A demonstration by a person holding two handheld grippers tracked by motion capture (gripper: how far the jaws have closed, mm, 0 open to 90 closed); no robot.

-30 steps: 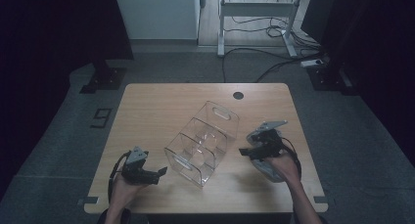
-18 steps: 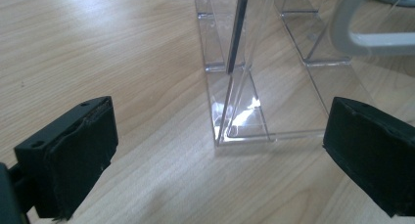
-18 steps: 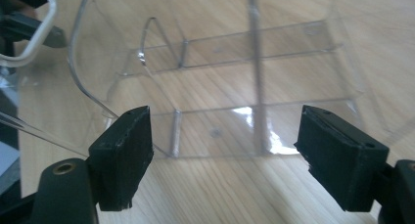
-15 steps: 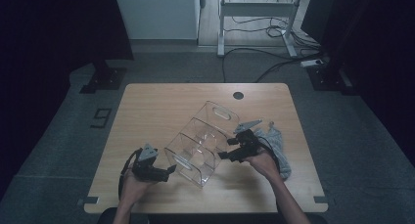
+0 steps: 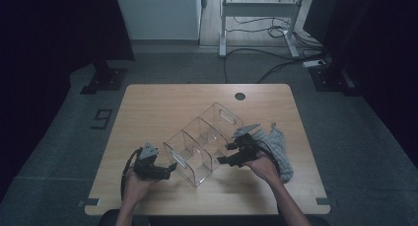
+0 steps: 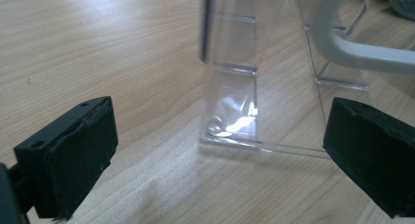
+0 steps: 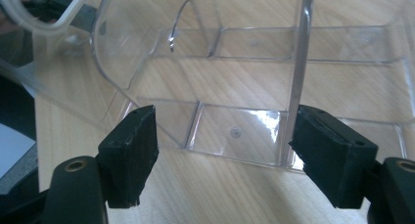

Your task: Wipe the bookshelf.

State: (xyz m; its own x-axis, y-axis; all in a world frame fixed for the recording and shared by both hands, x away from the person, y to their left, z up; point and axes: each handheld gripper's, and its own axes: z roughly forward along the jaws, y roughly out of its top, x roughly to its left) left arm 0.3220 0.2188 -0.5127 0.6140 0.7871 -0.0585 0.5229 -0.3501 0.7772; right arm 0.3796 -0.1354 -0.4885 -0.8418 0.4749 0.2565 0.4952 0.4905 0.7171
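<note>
High view first, going from left to right: the left gripper (image 5: 170,167) rests low on the wooden table (image 5: 162,105), in the person's left hand (image 5: 137,182). Its jaws are open and point at the near end of the clear box (image 5: 203,144), so it looks ready to steady that end. From the left gripper view, the box corner (image 6: 230,131) sits between the two black jaws, but the pads do not touch it. The clear box lies slanted in the middle of the table, with little walls inside that split it into rooms. Next comes the right gripper (image 5: 222,160), held in the right hand (image 5: 263,167) right beside the long side of the box. Its jaws have just been closing a little, yet they are open, with the box wall (image 7: 235,141) between them and not pinched. I think both grippers are coming in from two sides to grab the box. A grey cloth (image 5: 278,147) lies bunched by the right hand, near the table's right edge.
</note>
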